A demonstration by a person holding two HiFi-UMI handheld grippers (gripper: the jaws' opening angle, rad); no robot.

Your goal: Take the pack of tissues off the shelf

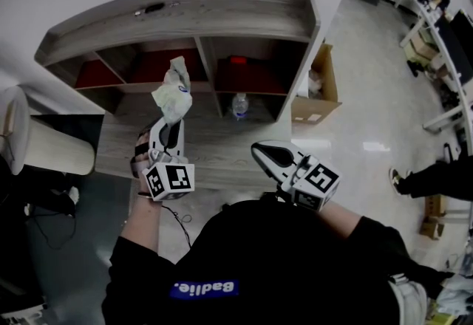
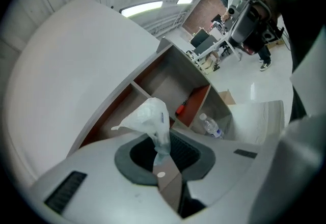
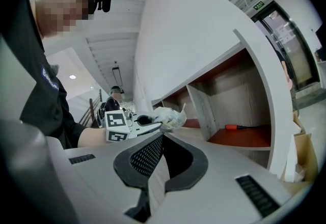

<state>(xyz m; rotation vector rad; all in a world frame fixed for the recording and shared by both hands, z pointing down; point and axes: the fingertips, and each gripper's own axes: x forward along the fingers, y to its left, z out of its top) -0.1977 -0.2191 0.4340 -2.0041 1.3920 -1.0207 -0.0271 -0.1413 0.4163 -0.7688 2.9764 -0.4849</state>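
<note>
Since the pack of tissues (image 1: 172, 91) was pinched by just an edge in the left gripper (image 1: 174, 121), slow carrying was probably needed; right gripper (image 1: 260, 151) was pressed together, empty.

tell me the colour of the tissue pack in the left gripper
White pack of tissues with a small blue mark; left gripper view shows it best.

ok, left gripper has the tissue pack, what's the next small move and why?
Probably draw the left gripper back toward the body, gently: its jaws pinch only the wrapper's end of the pack of tissues, which is already out in front of the shelf.
</note>
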